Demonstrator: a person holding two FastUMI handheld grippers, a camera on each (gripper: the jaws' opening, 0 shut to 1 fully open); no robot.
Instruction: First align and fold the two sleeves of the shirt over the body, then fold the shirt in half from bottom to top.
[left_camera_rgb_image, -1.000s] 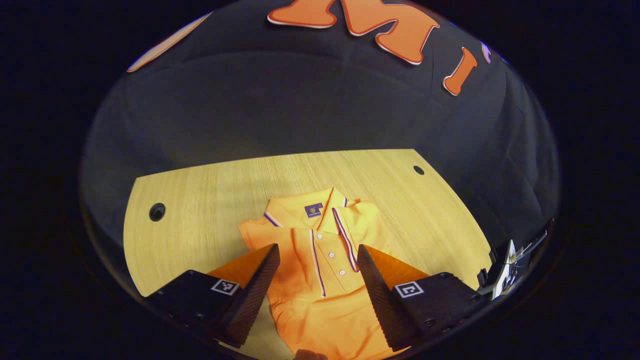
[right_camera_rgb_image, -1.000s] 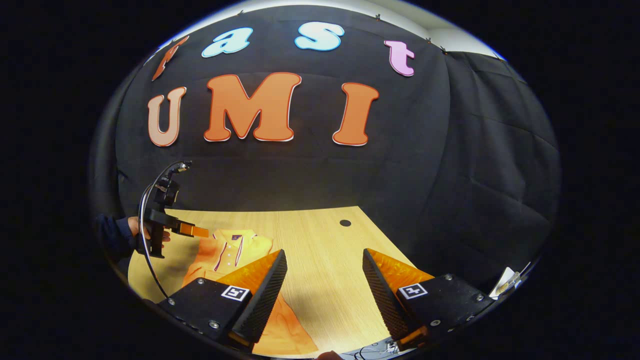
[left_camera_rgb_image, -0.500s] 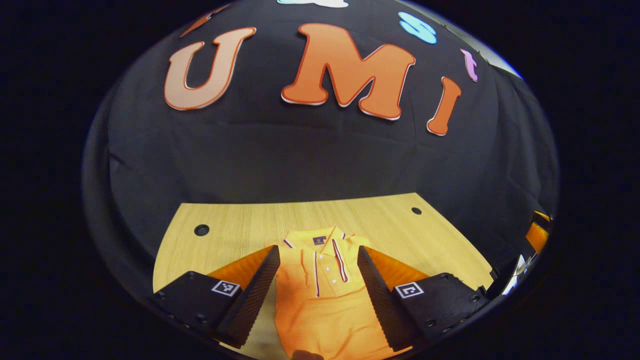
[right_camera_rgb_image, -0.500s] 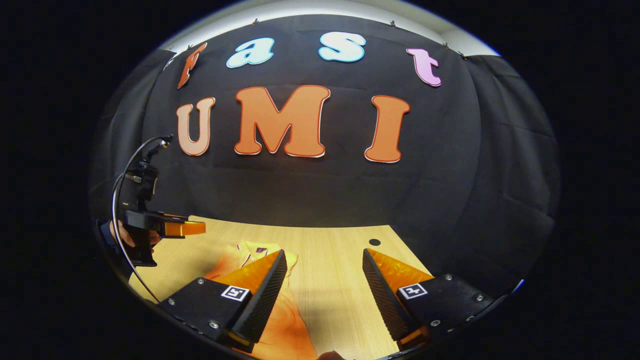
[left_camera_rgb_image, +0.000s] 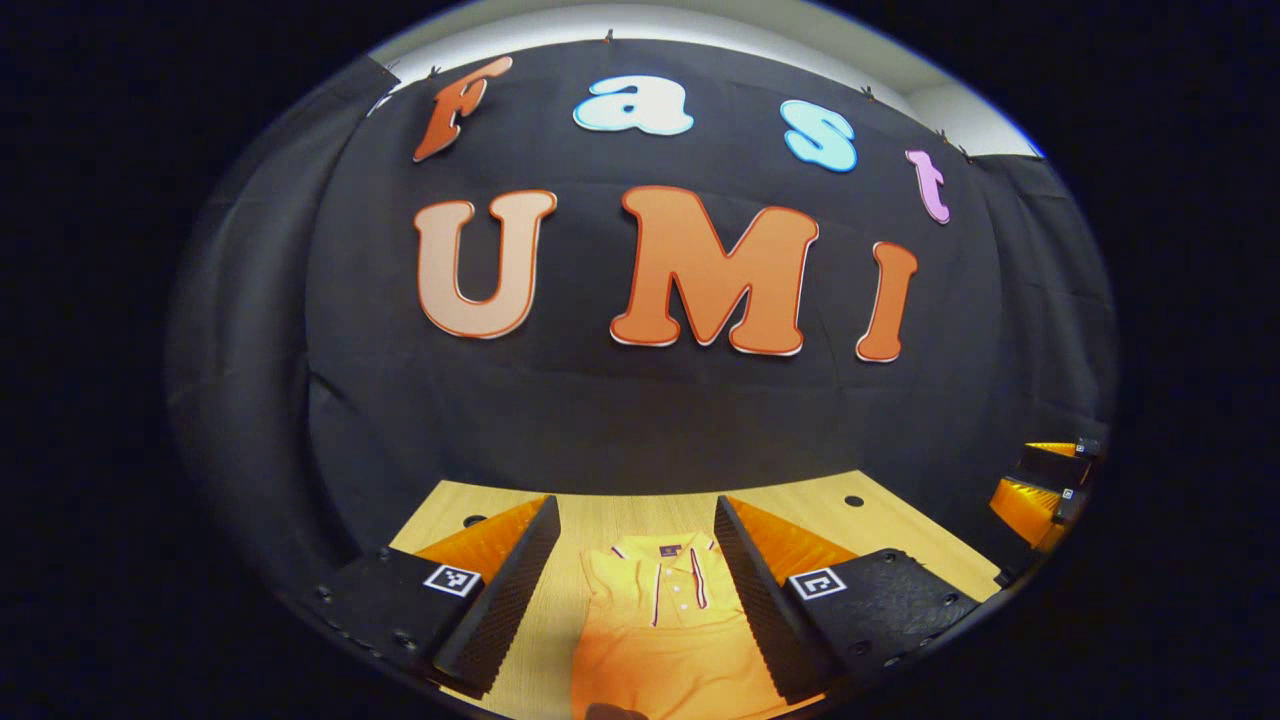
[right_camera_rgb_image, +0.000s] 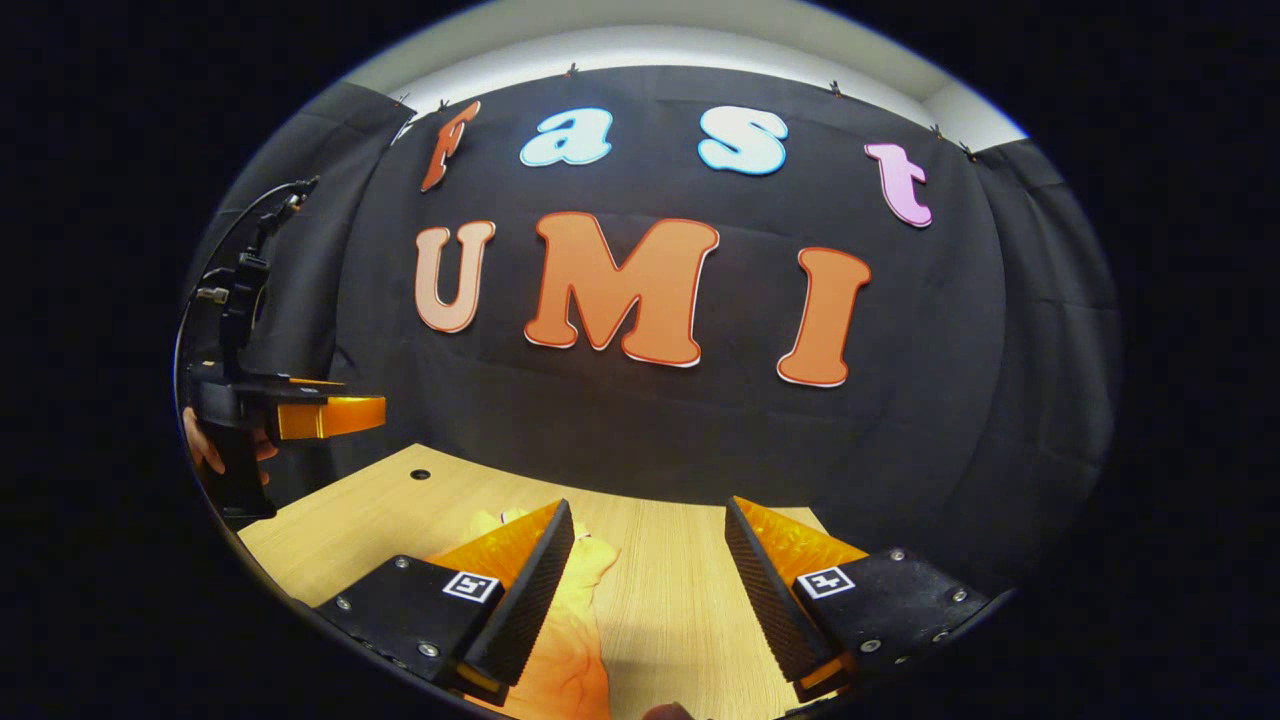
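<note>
Raised and tilted upward since earlier: left hand-held gripper (left_camera_rgb_image: 635, 585) and right hand-held gripper (right_camera_rgb_image: 648, 585), both spread, empty; shirt (left_camera_rgb_image: 665, 625) flat at 6 o'clock on tabletop (left_camera_rgb_image: 900, 530), seemingly released.

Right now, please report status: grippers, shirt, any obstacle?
Left gripper open, right gripper open, both above the table. Orange polo shirt lies flat, collar visible. No obstacle seen.

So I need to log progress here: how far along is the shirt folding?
The orange shirt lies flat on the table, collar away, looking narrow as if the sleeves are folded in, though I can't confirm that. Left gripper and right gripper are open, holding nothing. The bottom-to-top fold looks left to do.
</note>
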